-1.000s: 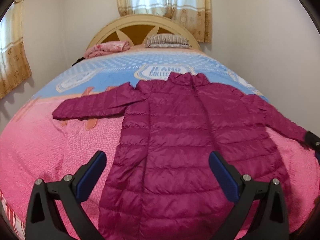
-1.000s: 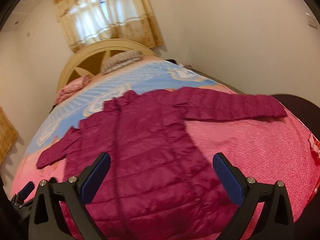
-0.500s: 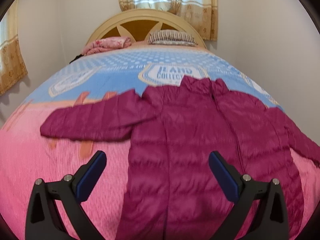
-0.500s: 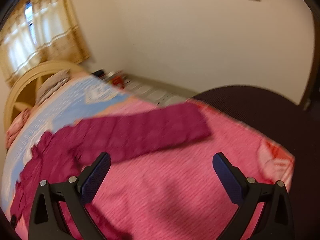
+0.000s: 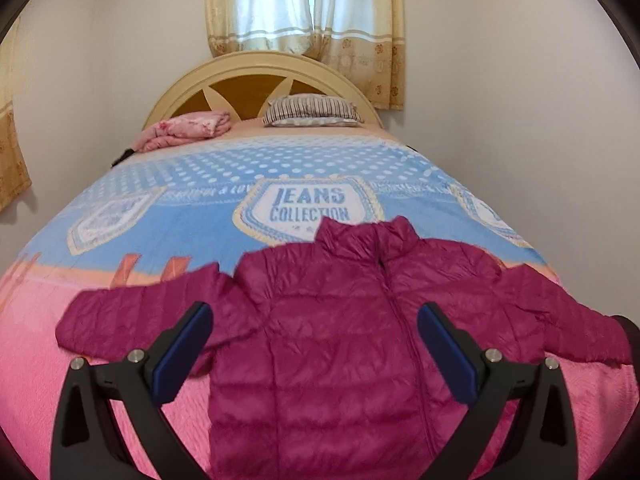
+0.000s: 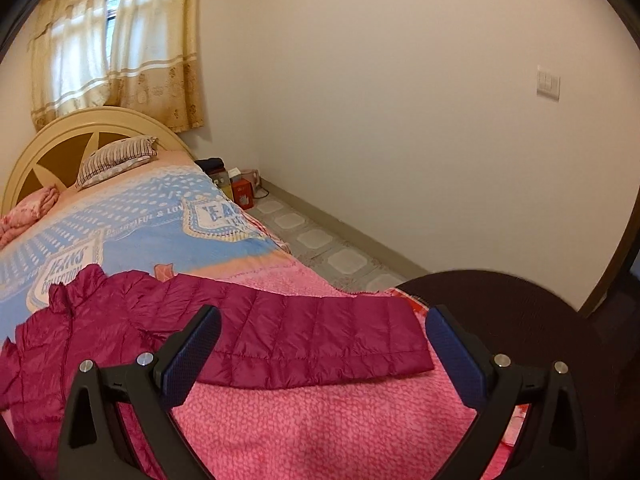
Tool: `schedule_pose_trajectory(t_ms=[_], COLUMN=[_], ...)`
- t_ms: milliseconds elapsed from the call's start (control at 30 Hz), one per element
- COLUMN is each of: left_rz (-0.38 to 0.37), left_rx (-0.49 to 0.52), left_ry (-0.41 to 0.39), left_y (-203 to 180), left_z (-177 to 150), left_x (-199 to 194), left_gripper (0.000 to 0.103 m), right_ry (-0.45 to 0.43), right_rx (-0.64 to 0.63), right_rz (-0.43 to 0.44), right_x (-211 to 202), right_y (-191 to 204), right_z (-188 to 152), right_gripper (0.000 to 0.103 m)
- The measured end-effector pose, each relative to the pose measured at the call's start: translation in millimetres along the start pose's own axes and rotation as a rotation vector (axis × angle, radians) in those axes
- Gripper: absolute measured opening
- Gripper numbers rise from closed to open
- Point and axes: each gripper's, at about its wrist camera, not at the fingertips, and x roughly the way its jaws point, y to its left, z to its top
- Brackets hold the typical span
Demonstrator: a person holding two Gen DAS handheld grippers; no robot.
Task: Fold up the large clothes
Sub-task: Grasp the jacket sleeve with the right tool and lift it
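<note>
A magenta quilted puffer jacket point(image 5: 340, 340) lies flat, front up, on the bed with both sleeves spread out sideways. My left gripper point(image 5: 314, 344) is open and empty, hovering above the jacket's chest. In the right wrist view the jacket's right sleeve point(image 6: 320, 340) stretches across the pink blanket point(image 6: 320, 420) toward the bed's right edge. My right gripper point(image 6: 322, 354) is open and empty, hovering over that sleeve, its cuff close to the right finger point(image 6: 456, 360).
The bed has a blue and pink blanket point(image 5: 200, 208), a striped pillow point(image 5: 312, 110), a folded pink quilt point(image 5: 184, 130) and a cream headboard point(image 5: 256, 76). A dark round stool point(image 6: 520, 320) stands by the bed's right edge. Boxes point(image 6: 240, 192) sit on the tiled floor by the wall.
The left gripper has moved up the jacket from its hem toward its chest and collar. The right gripper has swung right, from over the jacket's body to over the right sleeve.
</note>
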Motion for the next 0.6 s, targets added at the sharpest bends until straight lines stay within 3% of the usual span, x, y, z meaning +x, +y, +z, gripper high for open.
schedule_pose_trajectory(t_ms=[200,333,400,467,600], left_rz=[0.127,0.225,0.229,0.209,0.197], left_rx=[0.024,-0.012,-0.058,-0.108,-0.160], left_ry=[0.011,0.045,0.078,0.103,0.103], left_y=[31.5,62.6,76.9,87.4,95.6], left_z=[-6.9,-27.6,-41.2,-54.6,-74.8], left_x=[42.5,71.2,82.5,89.3,95.3], left_gripper=[0.103,0.103,0.103,0.103,0.103], right_ry=[0.144,0.224,0.264,0.274,0.287], right_rx=[0.177,0.313,0.351,0.333,0.273], right_rz=[-0.084,-0.109,-0.102,-0.098,-0.069], right_x=[91.1,130.0,143.3,149.7,157.1], right_y=[-81.9,-125.5,-131.8,-126.1,-106.7], right_z=[-9.6,-27.7,-36.2,-37.9,-37.2], right_gripper=[0.101,0.093,0.083,0.078,0.077])
